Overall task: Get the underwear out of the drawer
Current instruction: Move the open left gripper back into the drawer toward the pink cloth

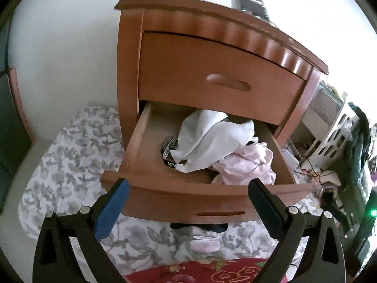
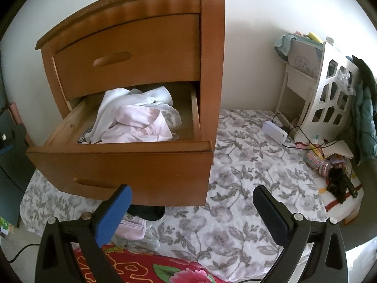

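Wooden drawer pulled out, underwear inside (black waistband left-view only), both grippers wide, empty.

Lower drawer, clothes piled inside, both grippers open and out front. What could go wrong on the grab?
1. The white garment lies over the pink garment in the lower drawer, so a pinch may lift several at once.
2. The pile reaches close under the closed upper drawer, so a lifted piece could snag there.
3. Clothes on the floor lie below the drawer front; the left gripper or right gripper could catch them.
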The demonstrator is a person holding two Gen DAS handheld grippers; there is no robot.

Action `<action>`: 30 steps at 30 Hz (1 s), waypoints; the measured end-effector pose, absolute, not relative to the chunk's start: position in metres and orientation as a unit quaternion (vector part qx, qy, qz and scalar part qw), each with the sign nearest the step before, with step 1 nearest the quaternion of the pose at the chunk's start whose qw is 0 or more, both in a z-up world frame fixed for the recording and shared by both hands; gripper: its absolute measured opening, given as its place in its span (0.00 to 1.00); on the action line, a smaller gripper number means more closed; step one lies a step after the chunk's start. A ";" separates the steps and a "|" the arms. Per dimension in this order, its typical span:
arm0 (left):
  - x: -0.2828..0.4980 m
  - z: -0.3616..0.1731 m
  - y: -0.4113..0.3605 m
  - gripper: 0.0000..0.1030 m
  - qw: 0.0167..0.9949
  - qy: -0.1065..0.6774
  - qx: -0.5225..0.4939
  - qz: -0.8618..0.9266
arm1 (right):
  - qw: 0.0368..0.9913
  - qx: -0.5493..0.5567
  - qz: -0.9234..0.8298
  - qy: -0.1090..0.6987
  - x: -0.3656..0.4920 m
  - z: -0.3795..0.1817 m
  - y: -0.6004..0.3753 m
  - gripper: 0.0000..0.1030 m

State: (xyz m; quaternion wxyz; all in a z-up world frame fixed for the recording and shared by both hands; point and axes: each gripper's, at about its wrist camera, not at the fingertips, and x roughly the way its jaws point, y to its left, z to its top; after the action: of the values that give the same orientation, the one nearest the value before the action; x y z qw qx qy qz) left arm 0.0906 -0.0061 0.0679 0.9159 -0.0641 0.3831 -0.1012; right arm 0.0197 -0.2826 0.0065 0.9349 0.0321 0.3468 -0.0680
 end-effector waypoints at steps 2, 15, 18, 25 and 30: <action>0.096 0.068 -0.005 0.98 0.912 0.394 -0.070 -0.096 | 0.935 0.035 -0.070 0.347 0.020 0.006 -0.284 1.00; 0.151 0.067 -0.033 0.97 0.870 0.472 -0.056 -0.132 | 0.934 0.035 -0.071 0.348 0.022 0.006 -0.289 1.00; 0.169 0.060 -0.043 0.97 0.846 0.509 -0.069 -0.143 | 0.934 0.037 -0.072 0.349 0.024 0.004 -0.291 1.00; 0.196 0.052 -0.080 0.97 0.820 0.544 -0.066 -0.164 | 0.931 0.043 -0.075 0.353 0.027 -0.001 -0.295 1.00; 0.215 0.037 -0.100 0.96 0.803 0.572 -0.062 -0.155 | 0.932 0.045 -0.075 0.351 0.027 -0.001 -0.299 1.00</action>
State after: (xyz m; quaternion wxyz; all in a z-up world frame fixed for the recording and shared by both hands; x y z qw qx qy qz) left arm 0.2147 -0.1002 0.0374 0.8028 -0.0622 0.5725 -0.1546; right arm 0.0267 -0.2985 -0.0010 0.9324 0.0449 0.3506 -0.0751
